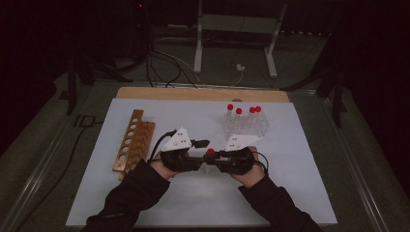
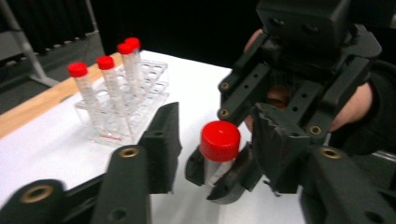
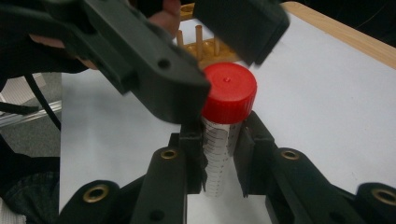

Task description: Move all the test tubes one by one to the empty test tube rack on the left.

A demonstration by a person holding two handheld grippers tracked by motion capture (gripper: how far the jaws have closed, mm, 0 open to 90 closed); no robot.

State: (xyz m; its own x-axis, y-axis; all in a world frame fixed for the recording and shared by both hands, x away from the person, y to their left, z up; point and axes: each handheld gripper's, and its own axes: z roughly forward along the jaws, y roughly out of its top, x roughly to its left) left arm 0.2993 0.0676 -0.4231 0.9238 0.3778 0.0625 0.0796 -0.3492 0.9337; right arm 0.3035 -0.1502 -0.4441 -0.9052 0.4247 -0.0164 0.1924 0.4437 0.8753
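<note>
Furthest left of my claws lies the brown wooden rack with a row of round holes (image 1: 130,141), flat on the white table sheet (image 1: 145,203) and well apart from my left gripper (image 1: 202,145).

My left gripper sits at mid-table, its jaws pointing toward the right gripper. The jaws stand partly open on either side of the red screw cap (image 2: 220,140). In the right gripper view one jaw lies against the cap's side while the other hangs just above and behind it, so I read no firm clamp there.

Between the two claws stands the clear graduated plastic tube with that red cap (image 3: 223,140), upright and off the sheet.

My right gripper (image 3: 223,161) has its jaws narrowed onto the tube's clear body just below the cap, pads pressing both sides; it carries the tube.

Beyond my right gripper, near it, stands the clear plastic tube rack (image 1: 245,126) holding four more red-capped tubes (image 1: 239,112) upright.
</note>
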